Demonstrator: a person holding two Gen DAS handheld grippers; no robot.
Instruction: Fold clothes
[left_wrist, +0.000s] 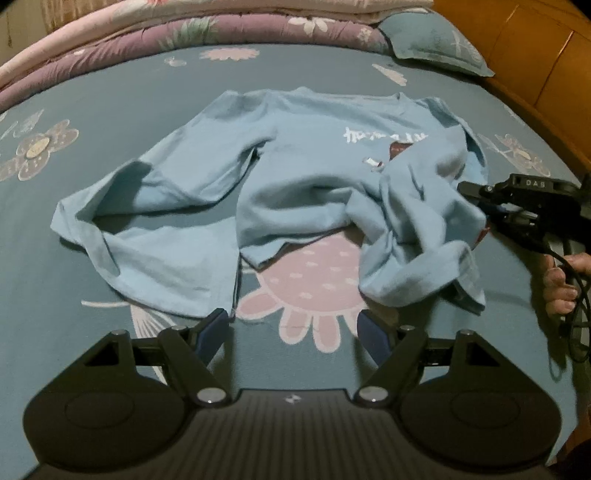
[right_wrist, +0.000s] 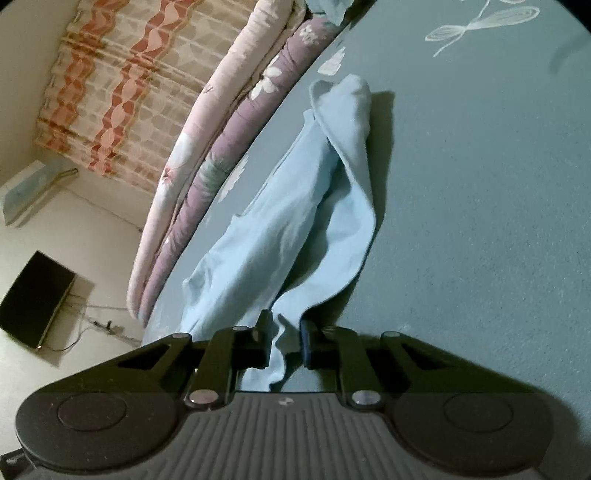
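Shirt (left_wrist: 295, 177), pale blue with long sleeves, lies rumpled on a flowered teal bed (left_wrist: 147, 92). Right hand-held gripper (right_wrist: 284, 343) has its jaws narrowed around a bunched fold of the fabric, apparently pinching it. Left hand-held gripper (left_wrist: 291, 332) hovers wide apart and empty near the hem.

A home bedroom: a bed (left_wrist: 147, 92) spread with a teal floral sheet fills both views, with folded quilts (left_wrist: 110, 40) stacked along its far edge and a pillow (left_wrist: 436, 44) by the wooden headboard (left_wrist: 535, 55). Beyond hang patterned curtains (right_wrist: 110, 92) over a pale floor (right_wrist: 74, 236).
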